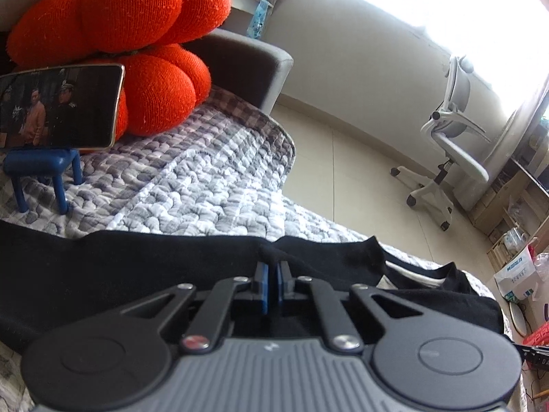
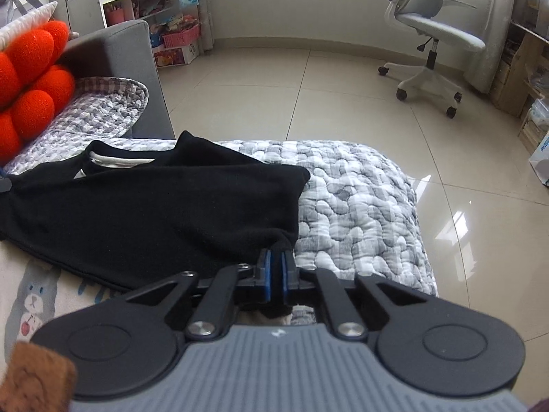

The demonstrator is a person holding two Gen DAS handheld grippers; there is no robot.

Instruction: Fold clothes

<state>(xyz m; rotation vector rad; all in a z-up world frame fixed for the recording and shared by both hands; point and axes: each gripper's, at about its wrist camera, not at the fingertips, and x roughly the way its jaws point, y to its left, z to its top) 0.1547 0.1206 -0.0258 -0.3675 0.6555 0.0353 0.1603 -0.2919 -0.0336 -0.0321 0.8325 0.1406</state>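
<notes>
black garment point(image 2: 154, 206) spread across the grey quilted cover point(image 2: 360, 206) of a sofa. left tongs point(image 1: 272, 271) pinch a fold at its edge; right tongs point(image 2: 276, 264) pinch a corner near the cover's edge. orange cushion point(image 1: 120, 34) behind.

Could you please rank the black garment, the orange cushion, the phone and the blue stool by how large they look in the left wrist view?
1. black garment: widest, though closest to the camera.
2. orange cushion.
3. phone.
4. blue stool, smallest.
</notes>
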